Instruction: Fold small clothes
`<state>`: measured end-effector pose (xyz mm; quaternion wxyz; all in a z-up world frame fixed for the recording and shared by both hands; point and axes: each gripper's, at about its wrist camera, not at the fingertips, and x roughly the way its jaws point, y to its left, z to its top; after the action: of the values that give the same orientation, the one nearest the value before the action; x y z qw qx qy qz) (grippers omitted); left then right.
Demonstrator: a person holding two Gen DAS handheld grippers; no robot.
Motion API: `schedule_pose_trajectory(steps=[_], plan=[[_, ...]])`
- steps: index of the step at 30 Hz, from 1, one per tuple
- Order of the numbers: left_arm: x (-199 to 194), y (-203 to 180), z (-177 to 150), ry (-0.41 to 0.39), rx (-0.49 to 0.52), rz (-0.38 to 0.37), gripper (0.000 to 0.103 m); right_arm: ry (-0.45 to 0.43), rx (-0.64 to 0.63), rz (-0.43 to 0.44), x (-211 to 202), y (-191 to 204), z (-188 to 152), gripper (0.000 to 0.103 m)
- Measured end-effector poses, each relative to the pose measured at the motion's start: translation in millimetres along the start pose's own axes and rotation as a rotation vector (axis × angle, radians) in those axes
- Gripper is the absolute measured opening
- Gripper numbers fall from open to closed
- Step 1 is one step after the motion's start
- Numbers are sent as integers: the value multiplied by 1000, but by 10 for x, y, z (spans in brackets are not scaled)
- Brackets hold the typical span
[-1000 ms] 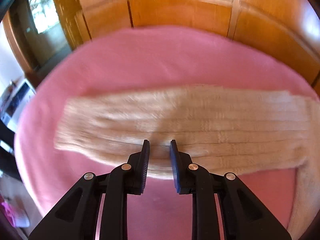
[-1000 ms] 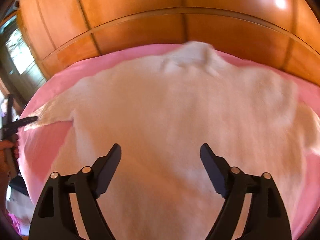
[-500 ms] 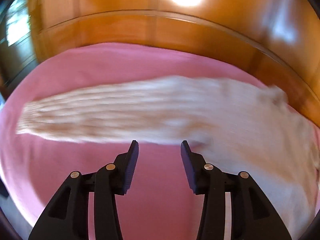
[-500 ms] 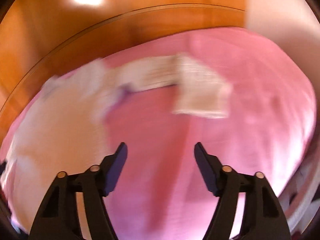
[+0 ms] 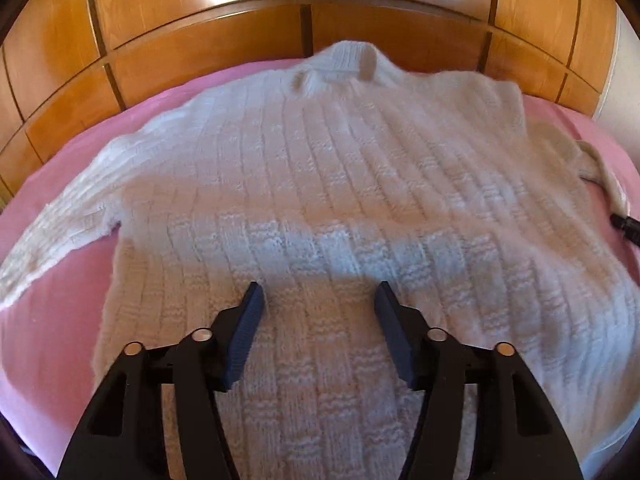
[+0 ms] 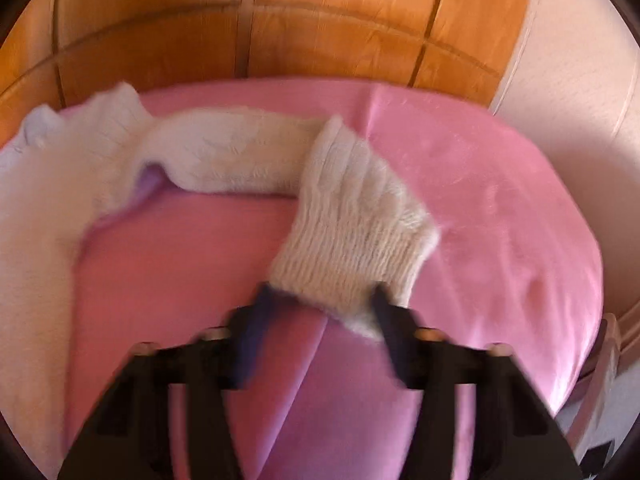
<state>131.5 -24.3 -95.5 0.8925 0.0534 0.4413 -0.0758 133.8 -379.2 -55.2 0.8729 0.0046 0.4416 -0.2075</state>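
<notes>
Behind sweater and bedspread: wooden panelling.

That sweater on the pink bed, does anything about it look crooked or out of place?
Yes. The sweater lies mostly flat on the pink sheet, but one sleeve is bent partway along, so its cuff points back toward the camera, between the right hand-held gripper's blurred fingers. The other sleeve lies straight.
</notes>
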Motion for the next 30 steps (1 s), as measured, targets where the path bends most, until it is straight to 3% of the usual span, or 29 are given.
schedule_pose_trajectory(steps=[3,8,12,14,17,19,20,24,26,29,30], plan=[[13,182,-2,22,-62,-38,70,-93,86,40,-359,-323,189,7],[69,198,21,21,-71,-44,71,-218,244,92,-888,-978,539,7],[40,214,23,27,-82,-52,71,-293,372,80,-1100,-1552,818,7],[36,211,45,31,-85,-55,71,-313,397,33,-1085,-1766,967,7],[44,209,72,42,-82,-53,71,-284,409,-11,-913,-1906,1146,6],[47,212,77,44,-81,-51,71,-232,401,-89,-638,-1984,1224,6],[52,207,82,44,-80,-49,71,-181,386,-159,-381,-2028,1251,6],[67,198,83,43,-68,-41,73,-24,386,-280,361,-2130,1206,6],[89,192,97,44,-63,-38,74,23,384,-241,571,-2097,1151,8],[119,196,105,38,-56,-35,77,-14,352,-182,507,-1884,1083,36],[122,200,106,37,-57,-37,77,-27,338,-133,408,-1794,1057,36]])
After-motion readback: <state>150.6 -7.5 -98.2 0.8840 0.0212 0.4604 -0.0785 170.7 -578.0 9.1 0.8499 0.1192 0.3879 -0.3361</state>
